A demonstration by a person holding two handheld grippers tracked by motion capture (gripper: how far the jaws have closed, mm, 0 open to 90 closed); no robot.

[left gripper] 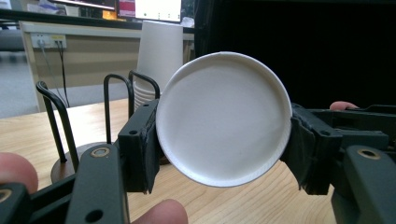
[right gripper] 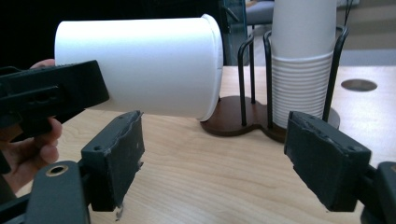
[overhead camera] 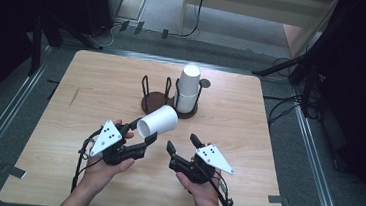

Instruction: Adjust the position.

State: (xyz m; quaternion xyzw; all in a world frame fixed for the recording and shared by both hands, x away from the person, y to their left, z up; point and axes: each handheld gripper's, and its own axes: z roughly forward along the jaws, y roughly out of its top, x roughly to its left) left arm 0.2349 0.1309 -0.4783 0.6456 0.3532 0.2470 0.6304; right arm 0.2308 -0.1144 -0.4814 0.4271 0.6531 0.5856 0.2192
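Paper cup [overhead camera: 158, 121] pinched sideways in left claw [overhead camera: 140, 134]; right claw [overhead camera: 182, 144] open, empty; risks: crushed wall, slip onto desk [overhead camera: 96, 95], knock against cup rack [overhead camera: 166, 99].

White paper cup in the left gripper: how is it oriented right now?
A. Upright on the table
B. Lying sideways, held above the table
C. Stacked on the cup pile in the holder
B: the left gripper clamps the white paper cup sideways above the table.
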